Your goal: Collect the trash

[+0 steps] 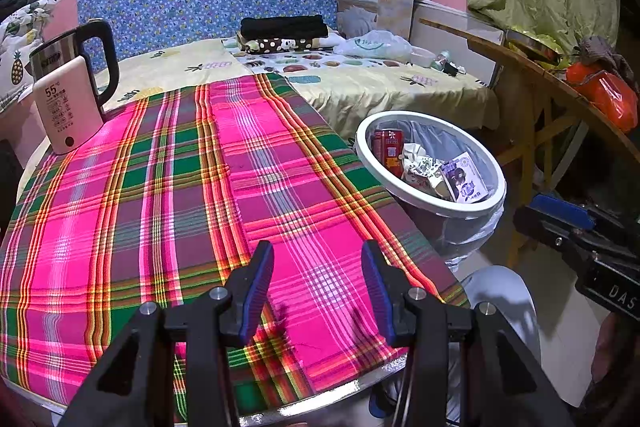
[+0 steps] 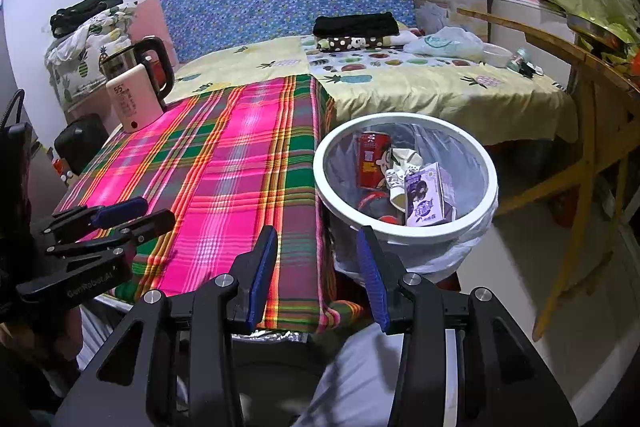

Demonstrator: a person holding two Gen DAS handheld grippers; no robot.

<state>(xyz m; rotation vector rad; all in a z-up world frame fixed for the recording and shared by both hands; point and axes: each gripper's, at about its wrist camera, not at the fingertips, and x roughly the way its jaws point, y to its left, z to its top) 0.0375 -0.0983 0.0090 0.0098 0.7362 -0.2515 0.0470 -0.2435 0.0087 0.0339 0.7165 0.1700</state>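
Observation:
A white-rimmed bin (image 1: pixel 400 115) (image 2: pixel 404 119) lined with a clear bag stands on the floor at the right edge of the plaid-covered table (image 1: pixel 160 187) (image 2: pixel 224 167). Inside it lie a red can (image 1: pixel 388 151) (image 2: pixel 372 163), crumpled paper (image 1: pixel 416 163) (image 2: pixel 404 163) and a purple carton (image 1: pixel 464 179) (image 2: pixel 426 195). My left gripper (image 1: pixel 318 251) (image 2: pixel 116 219) hovers open over the near part of the cloth, holding nothing. My right gripper (image 2: pixel 317 233) (image 1: pixel 560 215) is open and empty, at the table's right edge just short of the bin.
A steel kettle (image 1: pixel 76 67) (image 2: pixel 136 63) with a white "55" device (image 1: pixel 68 107) before it stands at the table's far left. Behind lies a bed (image 1: pixel 360 83) with folded clothes and a plastic bag. A wooden table (image 1: pixel 532 67) stands at the right.

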